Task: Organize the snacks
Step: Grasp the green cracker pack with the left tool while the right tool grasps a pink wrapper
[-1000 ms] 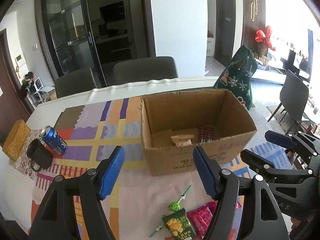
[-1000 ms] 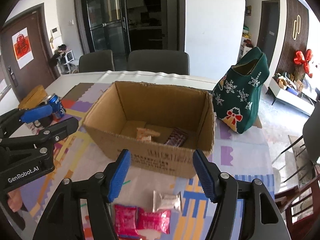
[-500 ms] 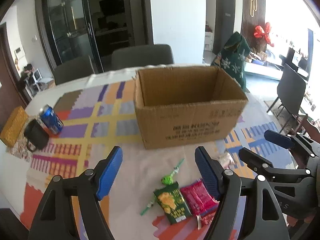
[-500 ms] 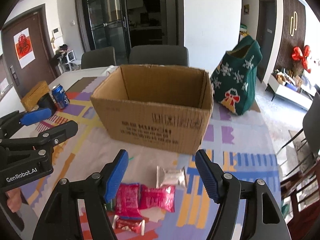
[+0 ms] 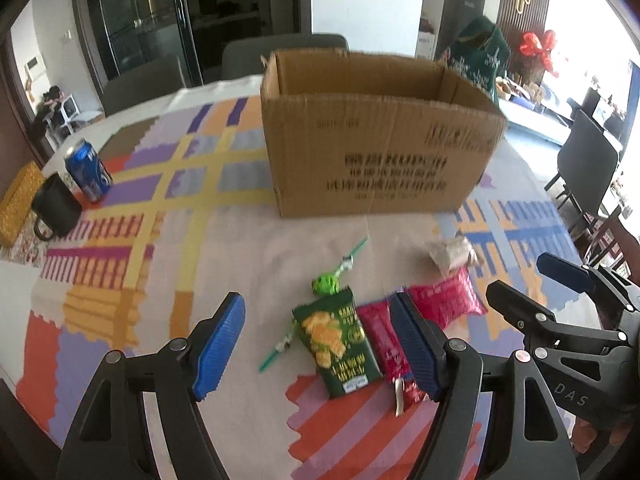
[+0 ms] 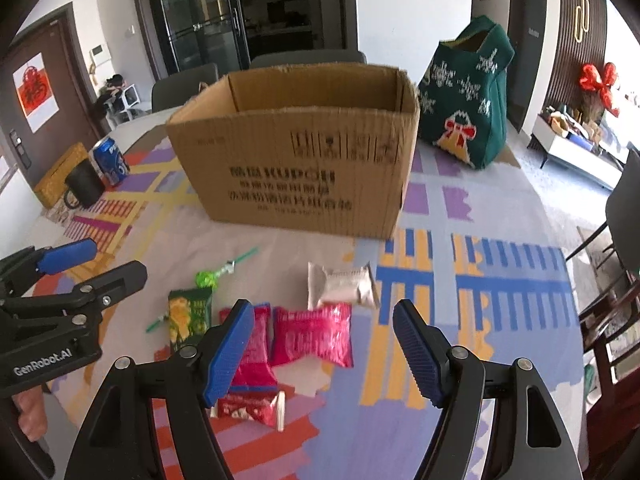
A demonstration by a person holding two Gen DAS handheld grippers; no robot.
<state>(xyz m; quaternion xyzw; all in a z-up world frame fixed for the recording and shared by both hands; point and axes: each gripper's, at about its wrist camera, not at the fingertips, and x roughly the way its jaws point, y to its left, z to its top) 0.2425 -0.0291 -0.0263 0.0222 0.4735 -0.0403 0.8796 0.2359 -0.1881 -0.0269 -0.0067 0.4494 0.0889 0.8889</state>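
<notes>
Both tools, left [image 5: 320, 344] and right [image 6: 324, 346], gape wide above the snack packets [image 6: 312, 334], touching none.

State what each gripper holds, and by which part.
Nothing is held. The left gripper and right gripper are open above the snacks.

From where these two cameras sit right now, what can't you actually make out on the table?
- Cardboard box contents: both views, its front wall hides the inside.
- Box lettering: blurred in both views.
- Small red packet: right wrist view, partly behind a blue finger pad of the right hand-held gripper.
- Green snack bag brand: too blurred to read.
</notes>
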